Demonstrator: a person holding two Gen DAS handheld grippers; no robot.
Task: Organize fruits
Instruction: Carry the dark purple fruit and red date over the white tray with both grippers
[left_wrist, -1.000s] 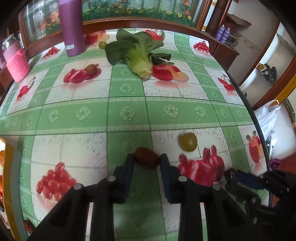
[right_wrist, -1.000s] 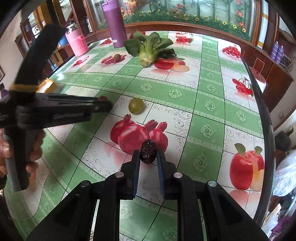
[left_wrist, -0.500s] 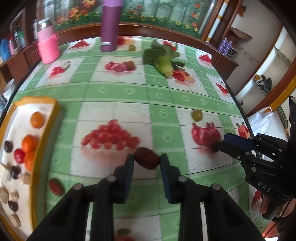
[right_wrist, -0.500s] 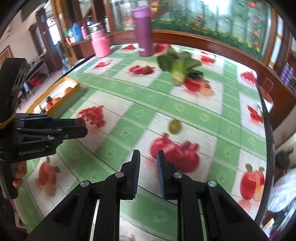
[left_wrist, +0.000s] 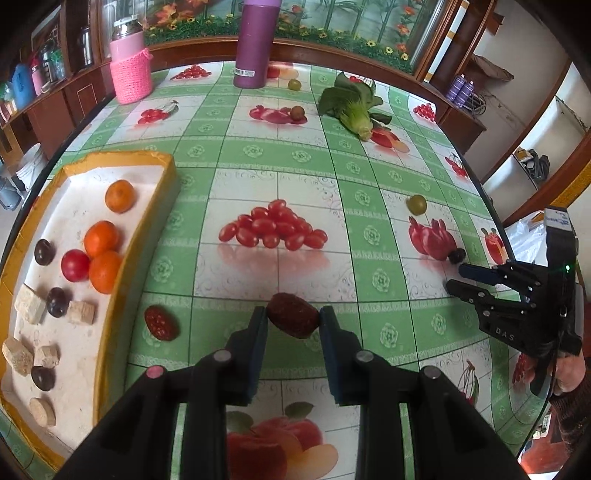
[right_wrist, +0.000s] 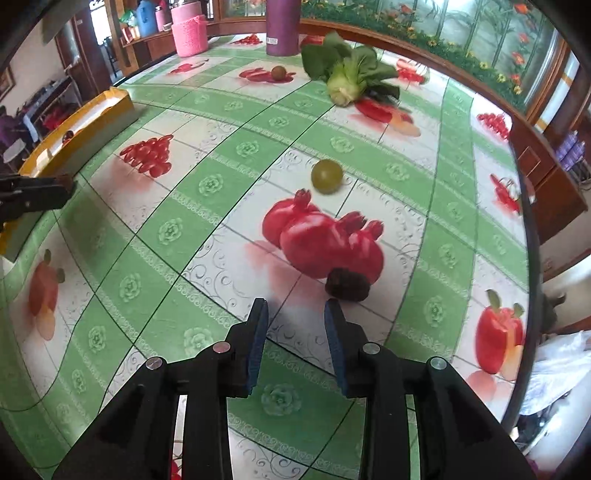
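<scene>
The left tongs (left_wrist: 293, 320) are clenched on a dark red date (left_wrist: 293, 319), which sits pinched between both pads above the bench (left_wrist: 258, 166). The right tongs (right_wrist: 295, 314) have just been opening; nothing lies between their pads, and a dark wrinkled fruit (right_wrist: 347, 283) rests on the bench just beyond their right pad, touching the lower edge of the printed pomegranate (right_wrist: 325, 243).

Taking that printed pomegranate as the landmark: a green grape (right_wrist: 326, 175) lies just past its far side. A bok choy (right_wrist: 347, 75) lies well beyond it, near the bench's far edge, with a purple flask (right_wrist: 282, 26) and a pink knitted-sleeve jar (right_wrist: 190, 31) farther left. Far to its left stands the yellow tray (left_wrist: 122, 291), holding 3 oranges (left_wrist: 101, 238), a tomato, dark fruits and pale cubes. Another red date (left_wrist: 160, 322) lies on the bench just beside the tray's wall.
</scene>
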